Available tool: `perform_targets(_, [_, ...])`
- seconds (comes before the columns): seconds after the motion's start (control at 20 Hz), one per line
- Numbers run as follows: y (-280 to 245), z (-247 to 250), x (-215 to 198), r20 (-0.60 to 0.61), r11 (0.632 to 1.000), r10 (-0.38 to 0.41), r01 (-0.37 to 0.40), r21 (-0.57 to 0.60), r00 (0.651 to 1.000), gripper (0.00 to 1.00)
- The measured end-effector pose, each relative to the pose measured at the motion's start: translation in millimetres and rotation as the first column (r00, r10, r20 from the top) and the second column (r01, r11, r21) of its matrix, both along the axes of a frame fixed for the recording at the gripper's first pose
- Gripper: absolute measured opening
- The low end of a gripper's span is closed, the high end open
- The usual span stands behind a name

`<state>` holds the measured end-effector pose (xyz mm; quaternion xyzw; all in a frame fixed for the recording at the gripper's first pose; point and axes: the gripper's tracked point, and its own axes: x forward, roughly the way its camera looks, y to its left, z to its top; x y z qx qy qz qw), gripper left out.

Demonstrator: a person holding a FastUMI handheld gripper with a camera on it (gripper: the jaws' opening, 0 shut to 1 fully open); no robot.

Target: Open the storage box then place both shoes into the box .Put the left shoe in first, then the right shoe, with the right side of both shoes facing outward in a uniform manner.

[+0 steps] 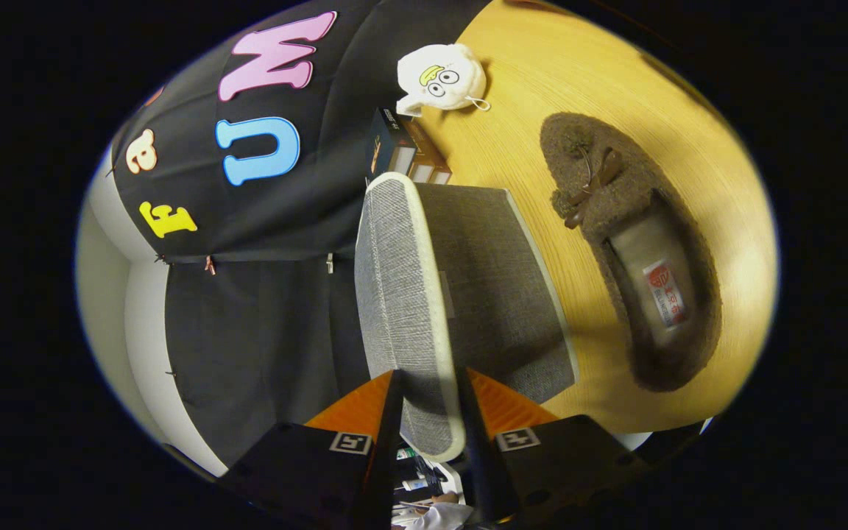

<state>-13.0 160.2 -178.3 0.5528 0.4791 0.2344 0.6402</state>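
Note:
My gripper (pixel 430 403) is shut on the front edge of the grey fabric lid (pixel 394 294) of the storage box; the lid's cream rim runs between both fingers. The view is rolled sideways, so the wooden table (pixel 542 88) stands on one side and the wall on the other. The box's darker grey body (pixel 501 294) sits on the table, just under the lid. One brown fuzzy shoe (pixel 634 243) with a brown bow lies on the table beside the box, its opening facing me and its toe pointing away.
A white plush toy (pixel 441 76) with a cartoon face lies on the table beyond the box. A small dark carton (pixel 398 147) stands just behind the box, by the black cloth wall.

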Motion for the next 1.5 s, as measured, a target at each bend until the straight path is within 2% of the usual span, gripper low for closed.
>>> perform_targets(0.1, [4,2,1,-0.007,1.000,-0.004,0.004,0.023,1.000,0.28])
perform_targets(0.3, [4,8,2,0.006,0.999,-0.012,0.012,0.032,1.000,0.10])
perform_targets(0.4, [7,10,1,0.024,1.000,0.000,-0.001,0.020,1.000,0.07])
perform_targets(0.7, [7,26,4,0.026,1.000,0.001,-0.001,0.015,1.000,0.05])
perform_targets(1.05, [25,76,7,0.083,0.999,0.010,-0.013,0.030,0.997,0.05])
perform_targets(1.3, [54,112,17,0.123,0.998,0.011,-0.019,0.061,0.992,0.05])
perform_targets(1.5, [91,146,21,0.161,0.993,0.045,-0.061,0.098,0.986,0.05])
